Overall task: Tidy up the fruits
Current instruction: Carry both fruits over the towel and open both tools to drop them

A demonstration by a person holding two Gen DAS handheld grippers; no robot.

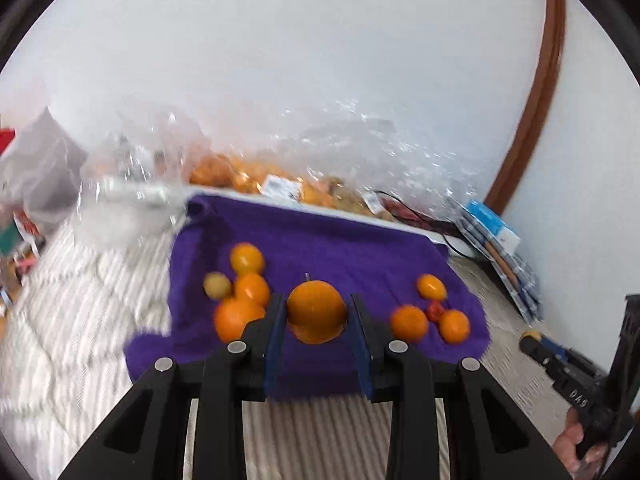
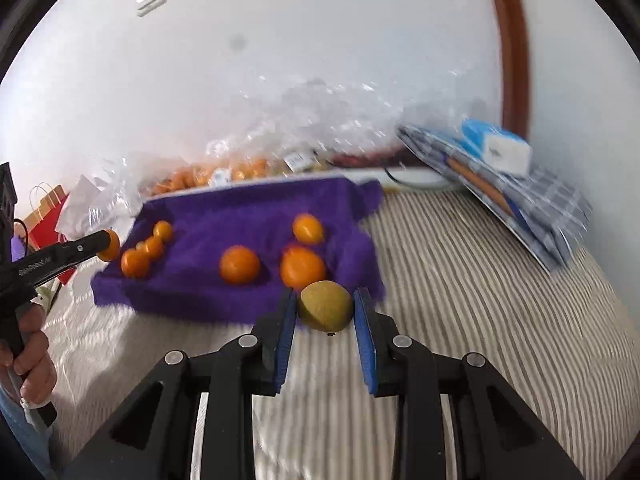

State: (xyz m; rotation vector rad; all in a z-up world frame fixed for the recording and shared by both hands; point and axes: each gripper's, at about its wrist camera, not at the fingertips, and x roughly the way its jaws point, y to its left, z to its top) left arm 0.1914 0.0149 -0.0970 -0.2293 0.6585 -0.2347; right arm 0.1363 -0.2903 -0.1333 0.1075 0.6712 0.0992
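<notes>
My left gripper (image 1: 317,312) is shut on a large orange (image 1: 316,311) and holds it above the purple cloth (image 1: 320,248). A group of oranges (image 1: 240,312) with one pale yellow-green fruit (image 1: 217,285) lies on the cloth's left side, and a second group (image 1: 409,322) lies on its right side. My right gripper (image 2: 325,307) is shut on a yellow-green fruit (image 2: 326,306) just off the cloth's (image 2: 248,208) right front corner. The left gripper with its orange (image 2: 109,245) also shows at the left of the right wrist view.
Clear plastic bags of oranges (image 1: 248,176) lie behind the cloth against the white wall. Blue and checked packages (image 2: 500,176) lean on the wall at the right. A red paper bag (image 2: 46,216) stands at the left. The cloth lies on a white striped blanket (image 2: 460,280).
</notes>
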